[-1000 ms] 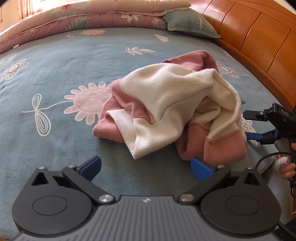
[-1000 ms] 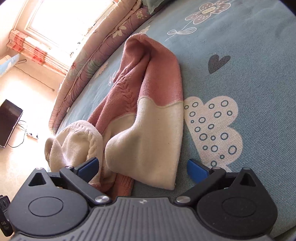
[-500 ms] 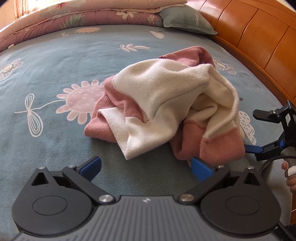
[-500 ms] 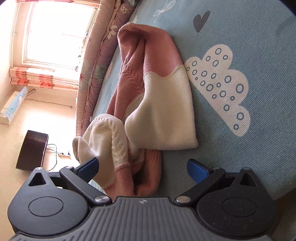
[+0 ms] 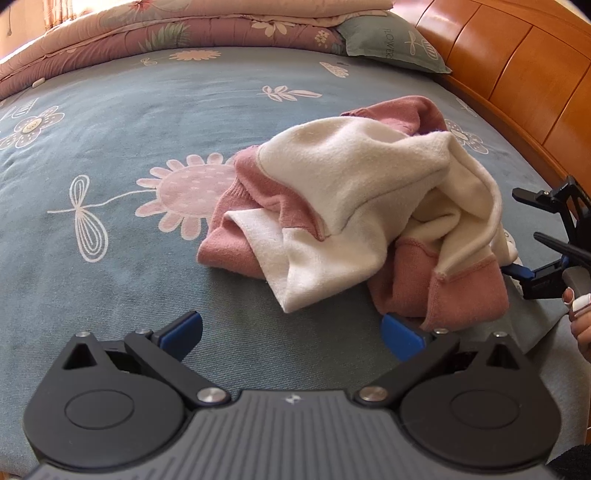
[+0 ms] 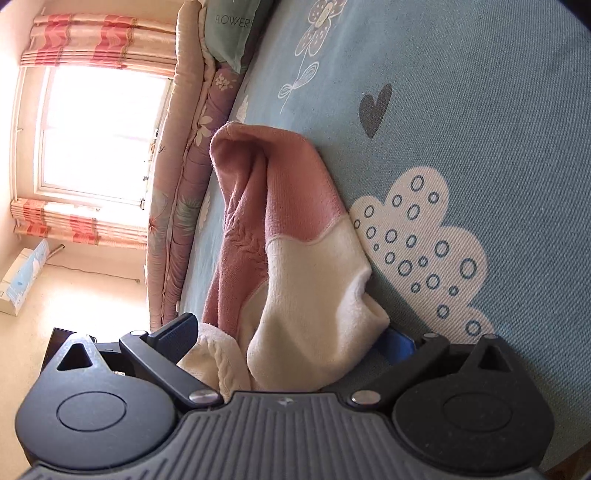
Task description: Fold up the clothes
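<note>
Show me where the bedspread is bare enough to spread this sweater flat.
Free: bedspread between the sweater, folded quilt and left gripper. Crowded: the headboard side, where the right gripper straddles the sweater's edge.

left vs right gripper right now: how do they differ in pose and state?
The left gripper has only bedsheet between its fingers; the right gripper has the sweater bunched between its fingers. The left sits just short of the sweater's near edge; the right is pushed into the sweater's end. The left views the bed level; the right's view is rolled sideways. Both are open, neither clamped on cloth.
</note>
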`<state>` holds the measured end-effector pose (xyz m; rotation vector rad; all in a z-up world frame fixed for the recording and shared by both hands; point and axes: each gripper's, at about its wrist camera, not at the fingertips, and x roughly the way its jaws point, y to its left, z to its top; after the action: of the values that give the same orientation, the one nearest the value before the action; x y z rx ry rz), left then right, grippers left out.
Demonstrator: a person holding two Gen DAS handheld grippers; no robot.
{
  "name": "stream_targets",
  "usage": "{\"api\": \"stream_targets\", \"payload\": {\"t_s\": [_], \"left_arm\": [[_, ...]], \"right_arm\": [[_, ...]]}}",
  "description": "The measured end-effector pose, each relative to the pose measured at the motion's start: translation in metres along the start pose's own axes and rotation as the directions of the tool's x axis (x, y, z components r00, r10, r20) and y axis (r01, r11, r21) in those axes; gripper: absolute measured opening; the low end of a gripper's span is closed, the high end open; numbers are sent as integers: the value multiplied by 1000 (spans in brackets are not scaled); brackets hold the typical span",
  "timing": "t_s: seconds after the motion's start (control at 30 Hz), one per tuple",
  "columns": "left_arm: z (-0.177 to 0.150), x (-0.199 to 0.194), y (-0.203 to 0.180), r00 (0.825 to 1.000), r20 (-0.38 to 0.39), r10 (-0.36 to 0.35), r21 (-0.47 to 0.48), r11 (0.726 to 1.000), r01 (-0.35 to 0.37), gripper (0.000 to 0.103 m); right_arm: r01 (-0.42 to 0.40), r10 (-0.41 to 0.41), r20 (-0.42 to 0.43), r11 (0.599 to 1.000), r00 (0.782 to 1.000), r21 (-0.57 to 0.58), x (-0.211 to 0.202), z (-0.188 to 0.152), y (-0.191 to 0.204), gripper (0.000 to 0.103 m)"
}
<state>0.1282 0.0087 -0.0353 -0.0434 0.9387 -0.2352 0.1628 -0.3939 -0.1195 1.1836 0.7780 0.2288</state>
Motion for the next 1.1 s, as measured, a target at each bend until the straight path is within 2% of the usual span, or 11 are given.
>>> {"api": "stream_targets", "payload": {"t_s": [0.13,0.3,0.37,0.5,0.57,0.67,0.73,0.83,0.9,1.03,1.1], "left_arm": [[9,2,8,1000,25,8,5,1000,-8,102],[29,11,16,999,43,26,15,1000,-27,102],[34,21,10,999,39,-17,61,998,14,102],[47,52,5,1000,30,-1,103,995,-3,103],[61,64,12,995,64,80,119,989,-87,103],[87,72,38,975,80,207,44,977,-211,102],[94,65,51,978,77,195,-8,981,-195,102],[85,49,60,995,75,59,-37,998,-56,102],[76,43,64,998,56,-20,-62,998,24,102],[58,30,69,984,48,-171,-125,976,176,102],[55,25,69,973,56,-225,-125,965,231,102]], "right_arm": [[46,-48,-25,994,999,-101,1,-5,6,103],[64,-70,-44,989,997,-134,-3,-6,8,103],[84,-92,-48,984,995,-160,-7,-7,12,103],[144,-157,-31,954,987,-263,-17,-9,29,103],[165,-178,-16,935,984,-313,-23,-10,40,103],[213,-225,24,878,974,-428,-30,-16,60,103],[242,-253,49,823,966,-514,-31,-22,76,103],[254,-278,71,708,958,-659,-24,-35,106,103],[253,-297,85,592,951,-765,-11,-47,132,103],[239,-307,141,308,941,-921,21,-86,178,103],[203,-304,128,229,944,-952,35,-103,188,103]]}}
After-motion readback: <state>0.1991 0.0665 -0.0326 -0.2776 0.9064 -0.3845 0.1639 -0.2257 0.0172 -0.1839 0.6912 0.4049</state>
